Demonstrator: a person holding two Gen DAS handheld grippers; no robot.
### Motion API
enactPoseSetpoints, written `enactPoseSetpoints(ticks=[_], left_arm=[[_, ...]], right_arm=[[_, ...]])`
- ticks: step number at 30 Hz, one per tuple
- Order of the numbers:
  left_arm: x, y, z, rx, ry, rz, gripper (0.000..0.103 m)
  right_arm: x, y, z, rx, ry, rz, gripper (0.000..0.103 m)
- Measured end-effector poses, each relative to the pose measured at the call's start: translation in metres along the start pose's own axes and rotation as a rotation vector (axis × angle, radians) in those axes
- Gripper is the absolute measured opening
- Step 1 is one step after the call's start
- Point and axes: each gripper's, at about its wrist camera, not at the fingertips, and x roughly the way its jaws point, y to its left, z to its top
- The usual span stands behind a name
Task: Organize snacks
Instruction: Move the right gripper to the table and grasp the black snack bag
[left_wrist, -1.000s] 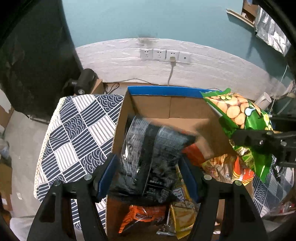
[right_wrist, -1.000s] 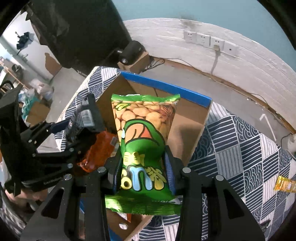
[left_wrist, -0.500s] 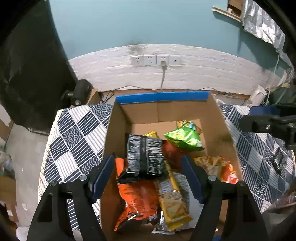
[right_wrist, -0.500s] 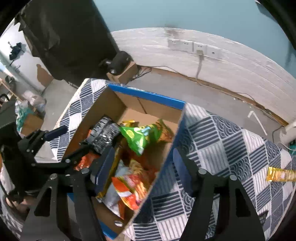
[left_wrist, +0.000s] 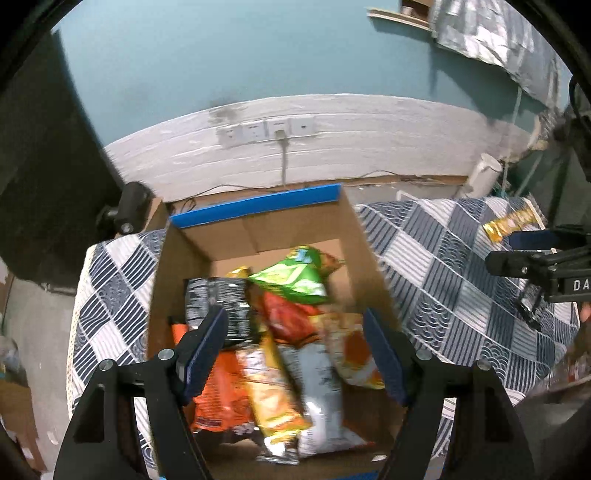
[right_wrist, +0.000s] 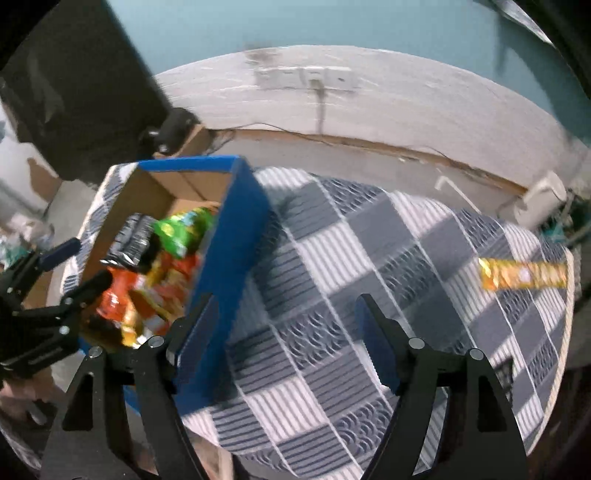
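Hovering above the cardboard box (left_wrist: 364, 236) with the left claw (left_wrist: 295, 350) spread wide and empty, nothing between the blue pads. Inside the box, a heap of snacks: green bag (left_wrist: 295, 277) toward 12 o'clock, black packet (left_wrist: 218, 302) at 10 o'clock, orange bag (left_wrist: 218, 395) at 7 o'clock, yellow packet (left_wrist: 269, 398) and white packet (left_wrist: 321, 402) near 6 o'clock. Over the checked cloth of the desk (right_wrist: 332, 258), off the blue outer wall of the box, the right claw (right_wrist: 284, 339): jaws opening, nothing between them, only cloth below. One snack left out, a long yellow-orange packet (right_wrist: 522, 277), flat on the cloth at about 3 o'clock in the right wrist view, well apart from the box. Judged as the step in hand: reach for that last packet. Best done by swinging the right claw over it, turning the wrist so the pads straddle the narrow width rather than the length, coming down close to the cloth, then pinching at the middle so the ends do not droop; a crinkly film likely to slip if nipped at a corner. Writing: only "DA" legible on the body of the right claw in the left wrist view; bag labels too blurred to read.
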Motion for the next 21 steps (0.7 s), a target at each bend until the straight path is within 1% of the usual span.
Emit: enactPoseSetpoints(ticks=[4,7,9,15,17,21], left_arm=[[-0.003,-0.029,0.0,0.049,0.002,-0.023,0.077],[-0.004,-0.054,-0.001,0.095,0.0,-0.031,0.08],[-0.004,-0.067,-0.002,0.12,0.003,-0.036,0.08],[-0.002,-0.11,-0.007,0.209,0.017,-0.05,0.08],[-0.001,-0.12,-0.009,0.228,0.021,-0.055,0.08],[0.006,-0.139,-0.012,0.248,0.046,-0.078,0.08]], right_arm=[[-0.009,-0.026,-0.019,0.052,0.0,-0.025,0.076],[-0.016,-0.045,-0.033,0.085,-0.006,-0.053,0.077],[-0.021,-0.058,-0.043,0.106,-0.007,-0.075,0.077],[-0.033,-0.109,-0.078,0.228,-0.012,-0.084,0.077],[-0.034,-0.128,-0.09,0.27,-0.012,-0.092,0.077],[-0.034,-0.156,-0.109,0.321,-0.007,-0.138,0.077]])
